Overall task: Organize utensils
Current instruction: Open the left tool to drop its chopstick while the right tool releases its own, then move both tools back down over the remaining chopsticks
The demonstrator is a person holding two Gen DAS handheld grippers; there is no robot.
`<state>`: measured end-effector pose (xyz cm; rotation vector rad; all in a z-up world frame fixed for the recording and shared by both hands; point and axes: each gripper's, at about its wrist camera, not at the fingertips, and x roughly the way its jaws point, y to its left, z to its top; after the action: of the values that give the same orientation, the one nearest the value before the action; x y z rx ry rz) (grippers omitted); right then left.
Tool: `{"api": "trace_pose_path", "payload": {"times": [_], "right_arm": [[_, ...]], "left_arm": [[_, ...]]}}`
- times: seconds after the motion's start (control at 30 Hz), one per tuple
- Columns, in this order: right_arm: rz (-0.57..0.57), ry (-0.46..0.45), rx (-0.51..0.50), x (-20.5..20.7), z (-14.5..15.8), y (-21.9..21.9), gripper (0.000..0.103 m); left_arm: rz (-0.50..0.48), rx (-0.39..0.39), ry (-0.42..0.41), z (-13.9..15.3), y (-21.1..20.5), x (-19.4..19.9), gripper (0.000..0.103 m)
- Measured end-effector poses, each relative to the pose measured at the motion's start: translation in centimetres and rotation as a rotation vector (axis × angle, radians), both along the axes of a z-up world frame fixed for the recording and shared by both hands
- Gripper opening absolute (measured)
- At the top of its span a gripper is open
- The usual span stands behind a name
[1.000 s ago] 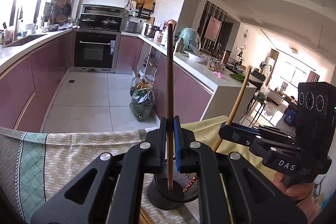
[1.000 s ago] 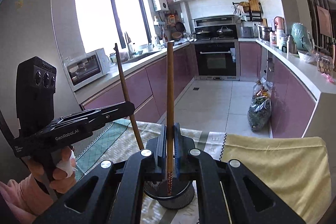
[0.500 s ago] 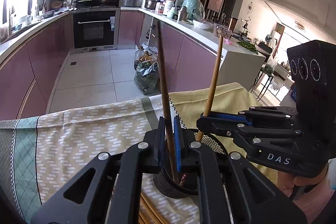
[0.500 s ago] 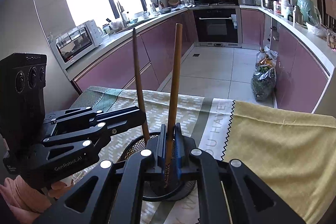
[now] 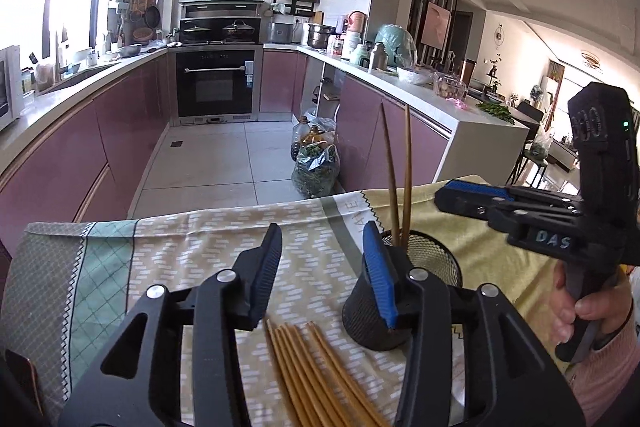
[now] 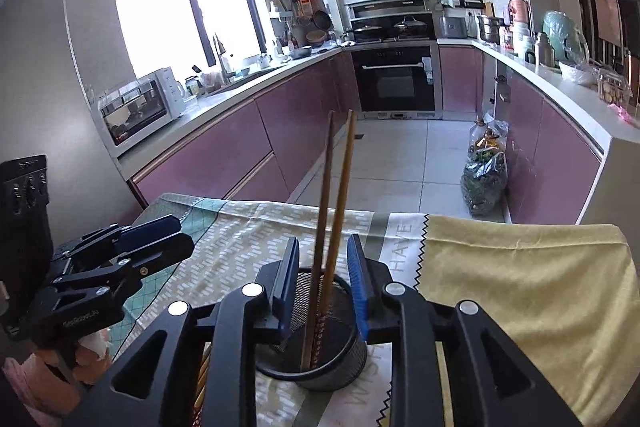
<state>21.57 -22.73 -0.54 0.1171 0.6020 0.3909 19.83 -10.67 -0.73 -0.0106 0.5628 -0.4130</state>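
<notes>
Both chopsticks (image 6: pixel 332 227) had dropped from the clamped tongs into the black mesh holder (image 6: pixel 316 359), where they stood leaning together against its rim. The left tongs (image 5: pixel 324 267) were opening with nothing between them, poised above the loose chopsticks (image 5: pixel 316 375) lying on the table's patterned cloth (image 5: pixel 200 243), probably to fetch the next one. The right tongs (image 6: pixel 322 281) were opening too, their pads apart on either side of the two upright sticks, clear of them.
</notes>
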Motion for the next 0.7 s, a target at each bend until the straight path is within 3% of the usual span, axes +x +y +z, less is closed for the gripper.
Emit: {"api": "trace_pose_path", "payload": {"times": [0.2, 0.5, 0.7], "right_arm": [[0.139, -0.020, -0.007, -5.0, -0.3, 2.0, 0.035], [0.179, 0.221, -0.053, -5.2, -7.9, 6.0, 0.035], [0.152, 0.283, -0.080, -5.3, -10.3, 7.1, 0.035]], "left_arm": [[-0.005, 0.077, 0.084, -3.1, 3.1, -2.6, 0.050], [-0.016, 0.145, 0.257, -10.2, 4.7, -4.7, 0.050], [-0.014, 0.168, 0.286, -11.6, 4.0, -5.4, 0.050]]}}
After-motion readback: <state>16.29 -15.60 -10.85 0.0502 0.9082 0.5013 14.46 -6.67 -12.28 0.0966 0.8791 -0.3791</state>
